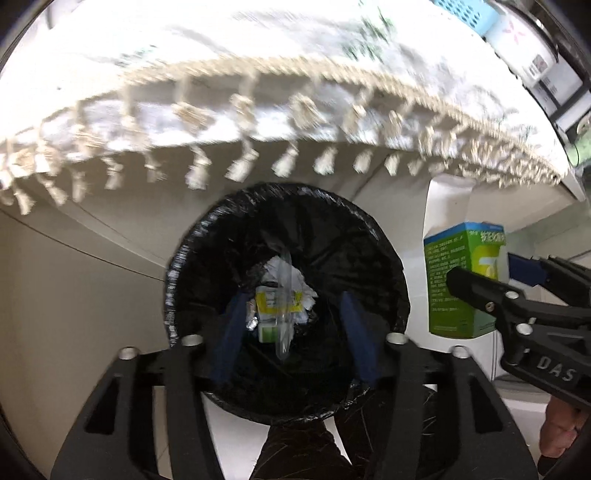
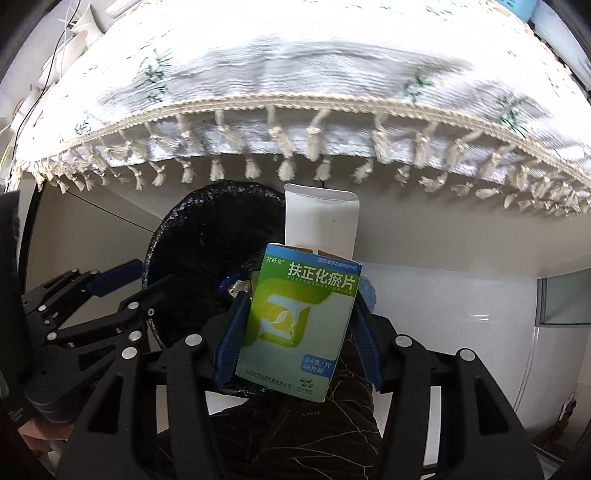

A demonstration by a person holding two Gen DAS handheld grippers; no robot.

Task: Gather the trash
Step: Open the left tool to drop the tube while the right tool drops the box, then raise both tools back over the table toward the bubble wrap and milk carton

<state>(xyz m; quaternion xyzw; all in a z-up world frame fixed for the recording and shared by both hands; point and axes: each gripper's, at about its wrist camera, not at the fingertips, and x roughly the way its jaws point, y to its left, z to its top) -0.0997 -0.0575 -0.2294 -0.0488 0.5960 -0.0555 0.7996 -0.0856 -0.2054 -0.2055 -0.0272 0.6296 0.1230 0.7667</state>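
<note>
A round bin with a black liner [image 1: 207, 266] stands on the floor under the table; it also shows in the right wrist view [image 2: 177, 236]. Inside lie crumpled white paper [image 1: 301, 286], a yellow and white packet [image 1: 271, 301] and a clear plastic tube [image 1: 283, 321]. My left gripper [image 1: 291, 332] is open and empty right above the bin. My right gripper [image 2: 297, 321] is shut on a green and white medicine box [image 2: 299, 321] with its top flap open, held to the right of the bin; the box also shows in the left wrist view [image 1: 458, 280].
A table with a white tasselled cloth [image 2: 295, 92] overhangs the bin. A light blue basket [image 1: 465, 11] and white containers [image 1: 521, 40] sit at the table's far right. White floor [image 2: 461, 314] lies to the right of the bin.
</note>
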